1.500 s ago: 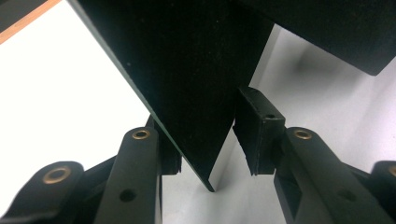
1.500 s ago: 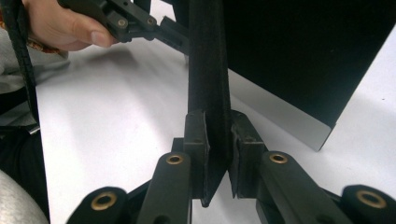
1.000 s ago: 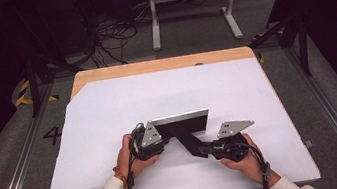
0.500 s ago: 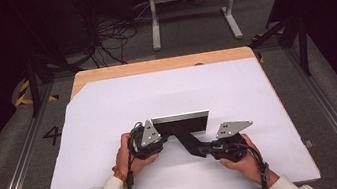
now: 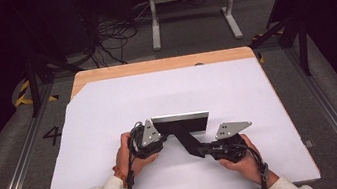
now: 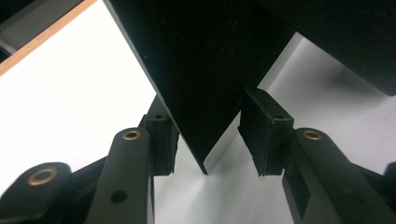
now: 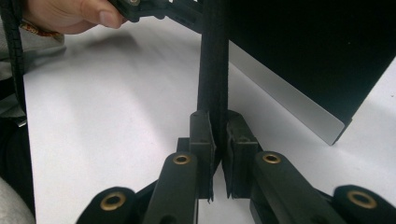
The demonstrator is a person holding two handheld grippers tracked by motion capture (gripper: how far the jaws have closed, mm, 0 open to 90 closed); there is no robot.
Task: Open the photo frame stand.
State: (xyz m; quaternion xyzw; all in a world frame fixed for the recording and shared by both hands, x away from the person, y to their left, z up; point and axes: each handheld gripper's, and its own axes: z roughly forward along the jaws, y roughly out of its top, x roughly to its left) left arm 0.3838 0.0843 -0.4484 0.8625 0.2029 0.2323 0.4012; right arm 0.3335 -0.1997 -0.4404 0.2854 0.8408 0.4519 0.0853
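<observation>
A flat black panel [image 5: 181, 124] with a silver edge stands on its long side on the white table sheet [image 5: 108, 113]. A black strut [image 5: 189, 142] runs from its back toward me. My left gripper [image 5: 162, 135] is at the panel's left end. In the left gripper view its jaws [image 6: 208, 135] straddle the panel's lower corner [image 6: 205, 70], with white showing between the corner and the right pad [image 6: 264, 135]. My right gripper [image 5: 204, 150] is shut on the strut's near end. The right gripper view shows the pads [image 7: 218, 140] pressed on the strut [image 7: 212, 60].
The white sheet covers a wooden table whose far edge [image 5: 162, 64] shows bare wood. Beyond it on the floor lie cables [image 5: 111, 32] and a metal stand [image 5: 190, 0]. A hand [image 7: 79, 14] holding the left gripper appears in the right gripper view.
The panel has tipped a little more upright: its silver face showed wider a second ago and is a thin strip now. Both hands have stayed in place.
</observation>
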